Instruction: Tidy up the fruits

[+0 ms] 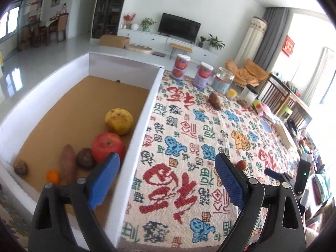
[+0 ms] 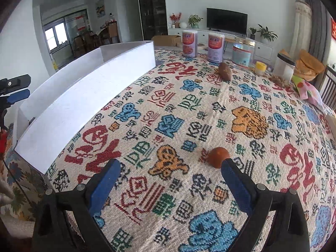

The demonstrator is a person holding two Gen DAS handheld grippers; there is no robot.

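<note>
The left gripper (image 1: 168, 180), black-framed with blue pads, hangs with its jaws spread wide and nothing between them, straddling the near long wall of the white-walled box with a brown cardboard floor (image 1: 145, 113). Inside that box, close against this wall, lie a yellow blemished pear-like fruit (image 1: 118, 121), a red apple (image 1: 108, 147), a dark brown wrinkled round fruit (image 1: 85, 158), a reddish sweet potato (image 1: 68, 163), a small orange citrus (image 1: 53, 176) and, towards the box's near-left corner, a brown lumpy fruit (image 1: 20, 167). The right gripper (image 2: 171, 181) is likewise wide open and empty above the patterned woven tablecloth (image 2: 168, 109). A small reddish-brown round fruit (image 2: 218, 157) rests on the cloth just at its right fingertip. Another brown sweet potato (image 2: 225, 71) lies near the table's far edge, before two tall cans (image 2: 215, 47).
</note>
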